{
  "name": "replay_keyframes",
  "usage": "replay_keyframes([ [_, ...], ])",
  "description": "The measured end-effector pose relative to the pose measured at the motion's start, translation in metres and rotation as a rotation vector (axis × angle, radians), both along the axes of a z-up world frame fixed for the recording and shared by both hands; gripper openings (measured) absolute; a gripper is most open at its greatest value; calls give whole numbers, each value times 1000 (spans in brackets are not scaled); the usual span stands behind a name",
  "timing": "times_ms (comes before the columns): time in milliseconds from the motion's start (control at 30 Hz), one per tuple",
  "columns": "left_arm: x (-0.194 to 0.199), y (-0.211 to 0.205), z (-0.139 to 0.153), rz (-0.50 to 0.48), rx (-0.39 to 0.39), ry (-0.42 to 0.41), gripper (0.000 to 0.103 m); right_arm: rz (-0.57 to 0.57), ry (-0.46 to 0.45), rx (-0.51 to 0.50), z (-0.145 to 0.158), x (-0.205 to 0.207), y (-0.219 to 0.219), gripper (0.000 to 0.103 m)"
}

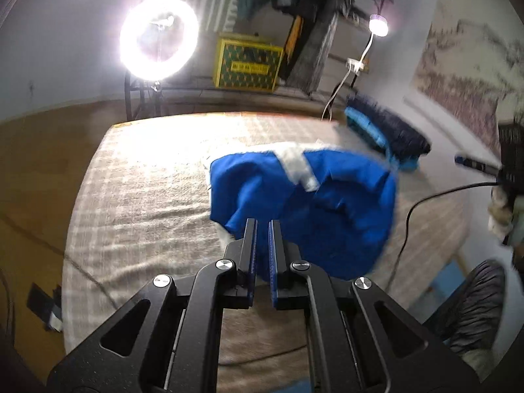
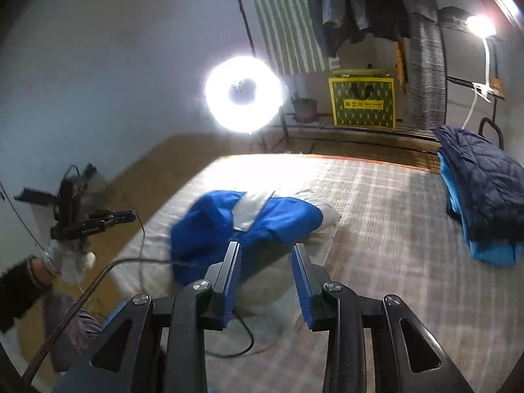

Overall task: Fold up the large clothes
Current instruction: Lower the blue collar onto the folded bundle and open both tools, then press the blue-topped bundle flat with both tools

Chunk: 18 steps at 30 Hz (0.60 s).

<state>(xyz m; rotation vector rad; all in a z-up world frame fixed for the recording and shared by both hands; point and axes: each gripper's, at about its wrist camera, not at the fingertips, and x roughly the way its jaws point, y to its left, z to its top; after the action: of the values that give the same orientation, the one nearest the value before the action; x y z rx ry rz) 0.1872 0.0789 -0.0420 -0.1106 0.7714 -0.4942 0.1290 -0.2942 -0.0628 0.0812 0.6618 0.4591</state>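
A bright blue garment [image 1: 304, 203] with a pale grey lining strip lies bunched on the bed [image 1: 147, 196]; the right wrist view shows the same garment [image 2: 209, 229] crumpled left of centre. My left gripper [image 1: 262, 224] hovers above the garment's near edge with its jaws together and no cloth caught. It shows again as the left gripper [image 2: 131, 215] in a white-gloved hand, off the bed's left side. My right gripper [image 2: 267, 249] stands open over the garment's near edge, with nothing between its pads. At the picture's right edge in the left wrist view is the right gripper [image 1: 465, 161].
A navy quilted jacket on a folded blue item [image 2: 484, 190] is stacked at the bed's far right. A black cable [image 2: 140, 262] trails over the near left corner. Behind the bed stand a ring light [image 2: 244, 93], a yellow-green bag [image 2: 362, 103] and hanging clothes. Grey-trousered knee [image 1: 475, 301].
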Motion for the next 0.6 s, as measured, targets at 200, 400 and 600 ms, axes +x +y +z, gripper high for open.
replay_keyframes([
  [200,-19,12,29,19,-111,9,18,-2,-55,64,50,-66,-21,37],
  [400,-5,21,21,88,-211,75,58,-12,-102,51,75,-92,-26,65],
  [600,38,13,-41,153,-275,268,58,-15,51,143,3,-45,-11,61],
])
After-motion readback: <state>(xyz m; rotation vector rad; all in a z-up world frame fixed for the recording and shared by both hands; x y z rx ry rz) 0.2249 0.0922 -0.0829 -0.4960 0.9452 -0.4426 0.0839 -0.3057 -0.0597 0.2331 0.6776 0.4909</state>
